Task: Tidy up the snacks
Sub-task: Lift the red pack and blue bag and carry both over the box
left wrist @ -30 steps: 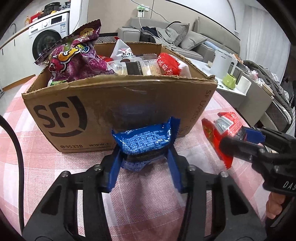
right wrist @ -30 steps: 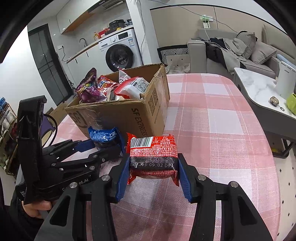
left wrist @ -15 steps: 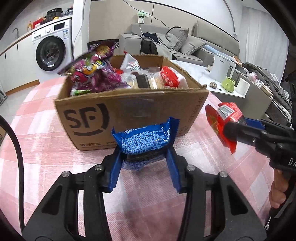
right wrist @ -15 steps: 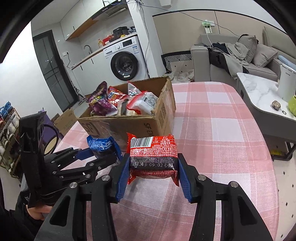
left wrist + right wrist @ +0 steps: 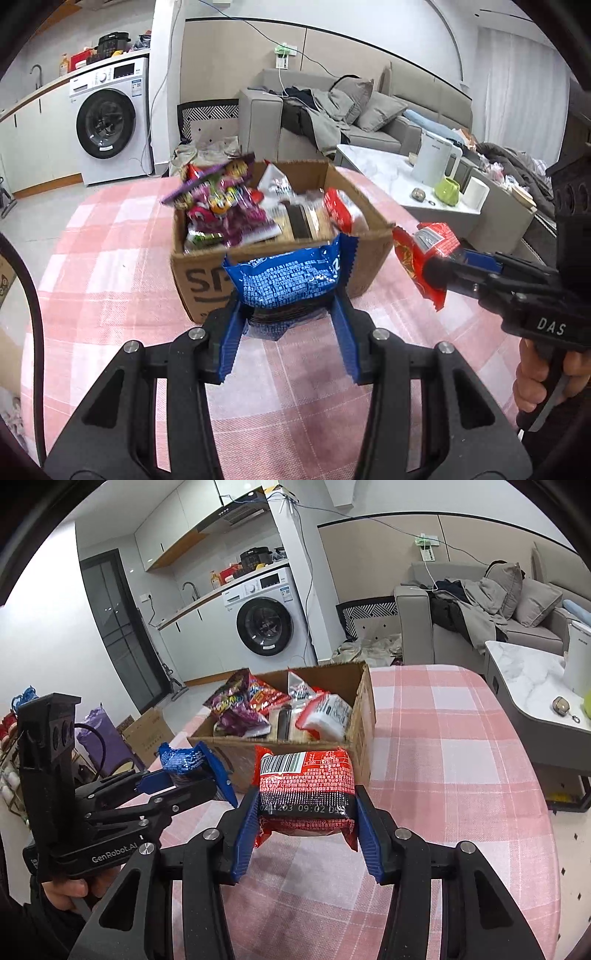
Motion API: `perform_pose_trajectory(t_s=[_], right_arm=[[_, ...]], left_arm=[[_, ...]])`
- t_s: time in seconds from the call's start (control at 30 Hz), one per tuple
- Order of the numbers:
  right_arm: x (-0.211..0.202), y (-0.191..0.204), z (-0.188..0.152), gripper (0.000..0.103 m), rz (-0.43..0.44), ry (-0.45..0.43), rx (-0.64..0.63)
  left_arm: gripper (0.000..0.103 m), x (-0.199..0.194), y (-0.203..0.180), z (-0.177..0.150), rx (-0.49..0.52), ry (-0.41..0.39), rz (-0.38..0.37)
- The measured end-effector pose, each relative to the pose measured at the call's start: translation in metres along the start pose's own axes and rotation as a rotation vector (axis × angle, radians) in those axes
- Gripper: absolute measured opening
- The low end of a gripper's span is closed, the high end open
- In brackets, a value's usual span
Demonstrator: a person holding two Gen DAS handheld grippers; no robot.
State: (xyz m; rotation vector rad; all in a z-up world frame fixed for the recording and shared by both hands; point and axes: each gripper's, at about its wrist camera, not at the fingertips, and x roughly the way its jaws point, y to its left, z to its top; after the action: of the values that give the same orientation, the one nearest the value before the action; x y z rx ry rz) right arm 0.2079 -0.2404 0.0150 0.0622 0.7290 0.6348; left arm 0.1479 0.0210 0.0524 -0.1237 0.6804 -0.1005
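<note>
My left gripper is shut on a blue snack packet, held above the table just in front of the cardboard box. My right gripper is shut on a red snack packet, also short of the box. The box holds several snack bags, with a purple bag on top at its left. In the left wrist view the right gripper shows at the right with the red packet. In the right wrist view the left gripper shows at the left with the blue packet.
The box stands on a round table with a pink checked cloth. A marble side table with a white kettle and green cup stands beyond to the right. A sofa, a washing machine and floor boxes lie further off.
Both grippers have risen with their packets, the left more. The box now sits lower in both views and its contents show from above.
</note>
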Motion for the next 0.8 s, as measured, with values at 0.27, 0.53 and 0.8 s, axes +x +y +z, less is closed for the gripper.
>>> perform_pose_trajectory(t_s=[0.27, 0.53, 0.8], right_arm=[[-0.003, 0.004, 0.023, 0.049, -0.001, -0.015, 0.005], [0.004, 0.012, 0.046, 0.049, 0.004, -0.025, -0.015], [0.020, 0.015, 0.067, 0.049, 0.010, -0.035, -0.003]], left_arm=[[0.042, -0.026, 0.017, 0.029, -0.030, -0.043, -0.001], [0.042, -0.020, 0.027, 0.060, -0.035, -0.052, 0.001], [0.042, 0.009, 0.024, 0.085, -0.014, -0.025, -0.005]])
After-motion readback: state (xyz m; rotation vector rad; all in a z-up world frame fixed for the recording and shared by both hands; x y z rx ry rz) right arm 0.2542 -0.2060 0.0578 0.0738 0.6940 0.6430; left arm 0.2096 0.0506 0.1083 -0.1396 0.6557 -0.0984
